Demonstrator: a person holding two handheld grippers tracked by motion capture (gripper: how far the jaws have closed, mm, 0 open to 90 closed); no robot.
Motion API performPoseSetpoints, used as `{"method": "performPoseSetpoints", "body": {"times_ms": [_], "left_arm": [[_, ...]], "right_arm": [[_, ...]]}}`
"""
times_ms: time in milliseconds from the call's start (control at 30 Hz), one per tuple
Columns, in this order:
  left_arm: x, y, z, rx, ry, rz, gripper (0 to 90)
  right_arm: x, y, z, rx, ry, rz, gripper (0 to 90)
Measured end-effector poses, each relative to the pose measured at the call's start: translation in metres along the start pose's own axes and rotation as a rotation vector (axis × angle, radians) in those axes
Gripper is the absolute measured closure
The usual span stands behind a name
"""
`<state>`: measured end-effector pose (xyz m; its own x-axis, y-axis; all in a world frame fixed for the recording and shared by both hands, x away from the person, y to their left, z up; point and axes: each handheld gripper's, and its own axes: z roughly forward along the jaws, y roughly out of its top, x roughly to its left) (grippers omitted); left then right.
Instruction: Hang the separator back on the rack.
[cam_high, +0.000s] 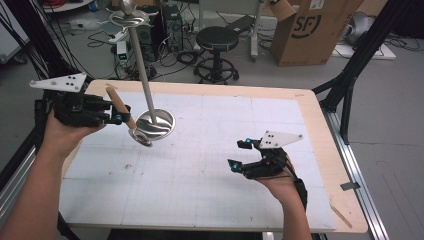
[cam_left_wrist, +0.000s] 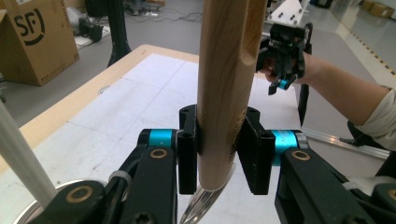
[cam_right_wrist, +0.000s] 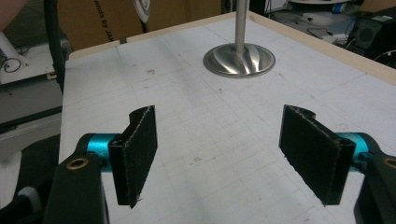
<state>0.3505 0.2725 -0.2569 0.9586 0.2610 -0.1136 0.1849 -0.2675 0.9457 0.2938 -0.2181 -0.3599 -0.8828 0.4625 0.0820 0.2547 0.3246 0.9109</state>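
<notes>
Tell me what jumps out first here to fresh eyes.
The left gripper, shut on a wooden-handled spoon, holds it above the table's far left. Just beside it stands a tall steel stand on a round base. The right gripper hovers open over the white mat at near right.

Even, soft indoor light, faint shadows, glare on the metal base (cam_high: 156, 122), slight softness throughout.

The high view looks forward and down over the whole worktop (cam_high: 210, 165); each gripper view sits close behind its own jaws; all share the metal stand (cam_high: 155, 122).
</notes>
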Motion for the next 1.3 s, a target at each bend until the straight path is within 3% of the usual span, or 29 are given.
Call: {"method": "performPoseSetpoints", "body": {"times_ms": [433,667,833,1167,1300], "left_arm": [[0.022,0.032,-0.018,0.049,0.047,0.008,70.7],[0.033,0.042,-0.029,0.053,0.057,0.004,70.7],[0.04,0.046,-0.034,0.05,0.041,0.001,70.7],[0.06,0.06,-0.04,0.067,0.089,-0.026,70.7],[0.067,0.066,-0.042,0.077,0.085,-0.03,70.7]], "right_arm": [[-0.001,0.0,0.0,-0.005,-0.001,0.002,27.2],[-0.001,0.0,0.0,-0.001,0.001,0.003,27.2],[-0.001,0.0,0.003,0.004,0.0,0.003,27.2],[-0.003,-0.001,0.005,0.017,-0.003,0.004,27.2],[-0.004,-0.001,0.006,0.021,0.001,0.006,27.2]]}}
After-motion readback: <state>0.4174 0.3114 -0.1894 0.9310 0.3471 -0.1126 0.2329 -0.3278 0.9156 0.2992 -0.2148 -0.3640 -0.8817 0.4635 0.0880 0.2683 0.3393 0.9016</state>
